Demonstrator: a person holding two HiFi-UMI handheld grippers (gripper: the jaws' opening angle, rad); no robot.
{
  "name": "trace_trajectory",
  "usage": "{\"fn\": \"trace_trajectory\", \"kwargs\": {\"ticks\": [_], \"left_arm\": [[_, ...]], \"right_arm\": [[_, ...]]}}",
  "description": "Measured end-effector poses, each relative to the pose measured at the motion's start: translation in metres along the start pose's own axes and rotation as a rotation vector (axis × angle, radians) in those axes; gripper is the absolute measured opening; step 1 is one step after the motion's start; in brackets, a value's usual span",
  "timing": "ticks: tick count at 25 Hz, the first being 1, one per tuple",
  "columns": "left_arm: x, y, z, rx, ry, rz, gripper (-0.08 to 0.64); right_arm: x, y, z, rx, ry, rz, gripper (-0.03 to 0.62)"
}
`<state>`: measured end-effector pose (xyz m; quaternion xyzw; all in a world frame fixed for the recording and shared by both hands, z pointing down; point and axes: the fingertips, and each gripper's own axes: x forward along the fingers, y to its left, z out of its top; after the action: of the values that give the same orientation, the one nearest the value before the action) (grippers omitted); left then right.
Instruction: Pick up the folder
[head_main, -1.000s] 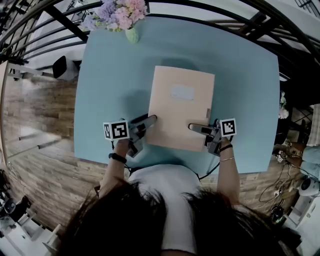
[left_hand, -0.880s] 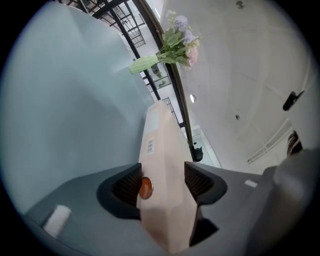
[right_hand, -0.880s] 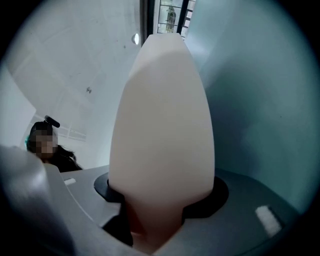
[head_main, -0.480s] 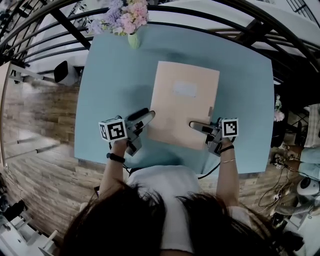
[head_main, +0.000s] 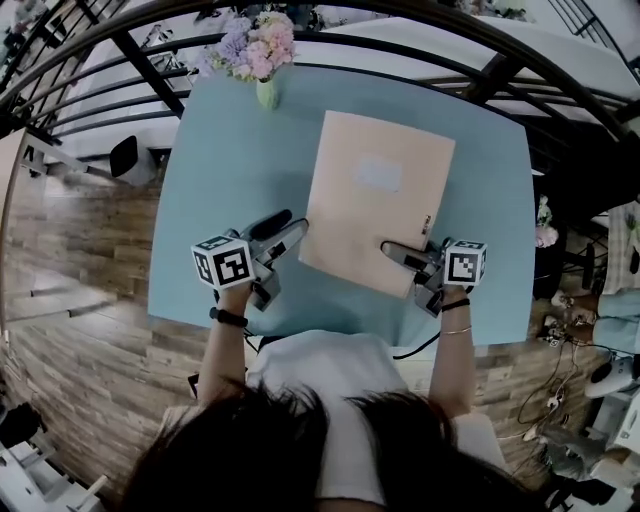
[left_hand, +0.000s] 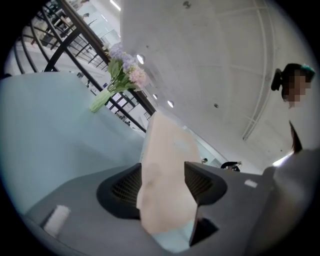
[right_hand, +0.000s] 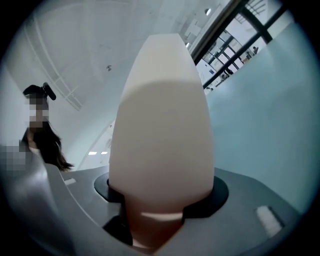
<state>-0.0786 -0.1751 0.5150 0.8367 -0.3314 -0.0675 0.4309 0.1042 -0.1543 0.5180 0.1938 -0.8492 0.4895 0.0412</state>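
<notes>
— So, where is the folder (head_main: 378, 190)?

— At twelve o'clock from me, over the middle of the pale blue table (head_main: 225, 150). The flowers (head_main: 255, 45) stand well apart at the table's eleven o'clock corner. My left gripper (head_main: 297, 225) has its jaws clamped on the folder's seven o'clock corner. My right gripper (head_main: 390, 250) has its jaws closed on the near edge toward five o'clock.

— Which step is this?

— The lift, I judge. Both grips are set, and my left gripper view shows the cover slanting up off the table. I cannot tell whether the far edge is clear of it.

— And the next move?

— Raise both hands together and level, pinch firm. Thin card may sag or slip between two corner holds.
</notes>
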Motion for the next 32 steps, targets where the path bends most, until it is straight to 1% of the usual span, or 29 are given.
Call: {"fn": "trace_trajectory", "kwargs": {"ticks": [5, 9, 15, 19, 23, 27, 32], "left_arm": [[-0.008, -0.021, 0.011, 0.106, -0.02, 0.014, 0.314], [-0.015, -0.035, 0.021, 0.19, -0.051, 0.042, 0.301], [-0.021, -0.054, 0.035, 0.371, -0.085, 0.123, 0.275], [-0.024, -0.062, 0.04, 0.486, -0.092, 0.18, 0.259], [-0.032, -0.065, 0.046, 0.583, -0.116, 0.241, 0.239], [-0.035, -0.067, 0.049, 0.644, -0.146, 0.3, 0.215], [-0.039, -0.065, 0.052, 0.663, -0.198, 0.352, 0.192]], "right_arm": [[-0.021, 0.009, 0.011, -0.095, -0.093, -0.079, 0.29], [-0.036, 0.023, 0.017, -0.208, -0.139, -0.164, 0.288], [-0.051, 0.043, 0.029, -0.36, -0.184, -0.29, 0.285], [-0.063, 0.05, 0.038, -0.472, -0.258, -0.401, 0.282], [-0.077, 0.057, 0.045, -0.537, -0.342, -0.505, 0.279], [-0.095, 0.063, 0.052, -0.604, -0.403, -0.59, 0.278], [-0.109, 0.066, 0.059, -0.671, -0.45, -0.694, 0.276]]}}
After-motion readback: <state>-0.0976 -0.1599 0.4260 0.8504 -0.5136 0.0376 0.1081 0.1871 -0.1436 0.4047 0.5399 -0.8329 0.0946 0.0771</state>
